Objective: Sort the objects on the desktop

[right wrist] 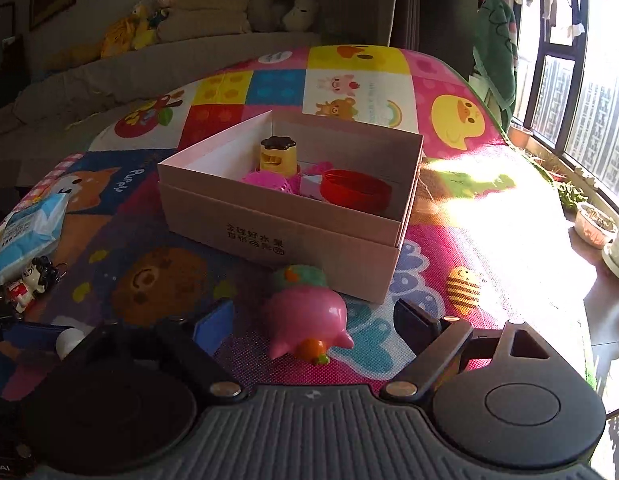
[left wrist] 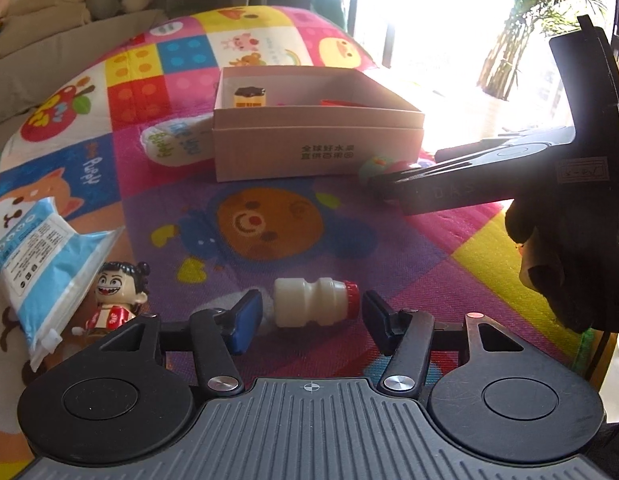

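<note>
With the cardboard box (left wrist: 317, 148) standing well ahead on the patterned surface (left wrist: 461, 248), the left gripper (left wrist: 305, 316) hangs wide apart around the small milk bottle (left wrist: 315, 306), whose long axis lies crosswise, red cap rightward. Right gripper (right wrist: 309, 326), equally wide, flanks the toppled pink toy (right wrist: 305, 318) just before the box

Home living room: cartoon play mat (right wrist: 389, 80) underfoot, sofa (right wrist: 157, 68) with plush toys (right wrist: 137, 28) behind mat, potted plants (right wrist: 593, 224) at window beside it.
</note>
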A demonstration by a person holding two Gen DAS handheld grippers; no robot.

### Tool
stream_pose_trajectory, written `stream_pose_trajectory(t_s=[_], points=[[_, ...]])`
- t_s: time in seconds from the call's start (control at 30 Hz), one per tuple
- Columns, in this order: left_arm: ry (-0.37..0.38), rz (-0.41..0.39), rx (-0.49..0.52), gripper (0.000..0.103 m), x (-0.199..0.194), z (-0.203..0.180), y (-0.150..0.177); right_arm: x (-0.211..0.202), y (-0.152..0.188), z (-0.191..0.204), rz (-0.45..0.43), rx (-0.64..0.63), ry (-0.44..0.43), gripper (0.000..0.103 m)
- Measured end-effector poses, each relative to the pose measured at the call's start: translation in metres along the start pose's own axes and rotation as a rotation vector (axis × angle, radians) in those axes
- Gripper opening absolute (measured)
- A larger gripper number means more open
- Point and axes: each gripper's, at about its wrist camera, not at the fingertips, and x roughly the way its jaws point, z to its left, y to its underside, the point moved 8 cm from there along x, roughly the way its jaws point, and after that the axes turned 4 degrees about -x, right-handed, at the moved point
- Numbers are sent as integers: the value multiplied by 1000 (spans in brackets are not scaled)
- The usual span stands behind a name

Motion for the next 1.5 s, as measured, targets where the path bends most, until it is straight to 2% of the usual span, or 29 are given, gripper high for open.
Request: stream_pose_trajectory(t_s=[0.1, 0.17, 0.23, 0.33, 0.4, 0.47, 0.6, 0.67, 0.73, 0.93, 1.0, 1.1, 1.2, 1.33, 1.43, 1.5], points=[[-10, -6, -6, 49, 0, 2, -1, 16, 0, 1, 58, 10, -25, 83], [-13, -7, -2, 48, -2, 2, -1, 21, 3, 2, 93, 26, -53, 59], [-13, -14, 13, 48, -6, 0, -2, 14, 4, 3, 115, 22, -65, 49], [-5, -46, 32, 48, -20, -2, -12, -11, 3, 5, 113, 4, -88, 49], [-2, -103, 47, 48, -33, -3, -34, -37, -7, 5, 91, 7, -148, 48], [-8, -182, 78, 48, -47, -4, -64, -69, -30, 1, 20, 7, -195, 48], [-42, -345, 173, 48, -58, -15, -137, -108, -90, -29, -126, 52, -186, 48], [-43, -368, 188, 48, -47, -20, -163, -108, -115, -46, -164, 77, -151, 48], [-26, -354, 174, 48, -29, -23, -180, -97, -134, -61, -176, 94, -114, 48], [-37, -303, 134, 49, 37, -22, -214, -33, -172, -77, -168, 111, -33, 49], [-37, -273, 92, 56, 47, -13, -213, -9, -176, -77, -141, 111, -15, 50], [-55, -264, 47, 65, 35, 10, -196, 4, -170, -77, -119, 133, -7, 51], [-132, -268, 51, 76, 10, 35, -163, -4, -160, -76, -129, 142, -14, 54], [-217, -251, 44, 85, -24, 67, -112, -11, -147, -65, -126, 94, 14, 57], [-303, -223, -1, 89, -43, 95, -79, -13, -136, -38, -107, 50, -44, 59], [-355, -205, -80, 91, -58, 121, -62, -13, -127, -9, -89, 7, -108, 60]])
